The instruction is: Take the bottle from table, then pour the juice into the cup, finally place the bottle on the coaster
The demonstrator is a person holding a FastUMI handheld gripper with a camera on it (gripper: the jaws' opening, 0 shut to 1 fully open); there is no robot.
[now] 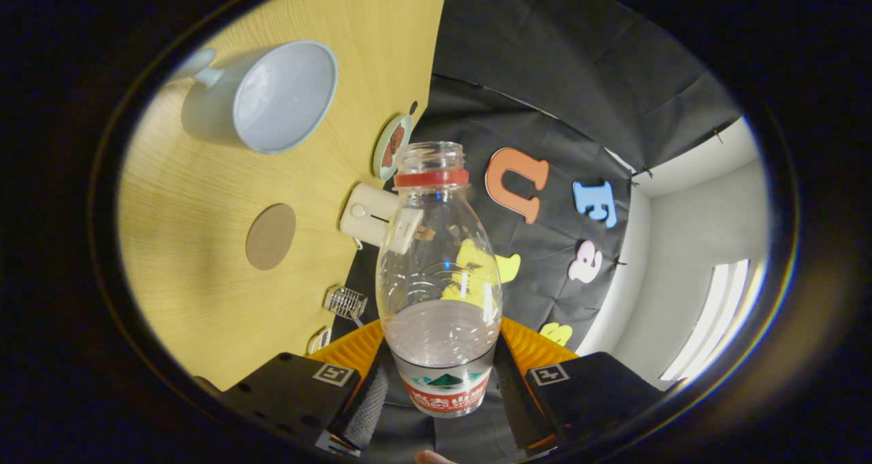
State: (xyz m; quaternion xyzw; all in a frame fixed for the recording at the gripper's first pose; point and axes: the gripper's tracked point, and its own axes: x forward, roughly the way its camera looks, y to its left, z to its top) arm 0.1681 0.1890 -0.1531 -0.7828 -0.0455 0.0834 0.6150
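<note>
Bottle, clear, uncapped, red neck ring: centre frame, clamped at its lower body between both fingers of the gripper. Cup upper left on the wooden table; round coaster below it.

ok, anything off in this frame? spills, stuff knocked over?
No spills or damage visible. The gripper is shut on the bottle, which has no cap and holds little liquid. The table looks tilted because the gripper is rolled for pouring. The cup looks empty; the coaster is bare.
</note>
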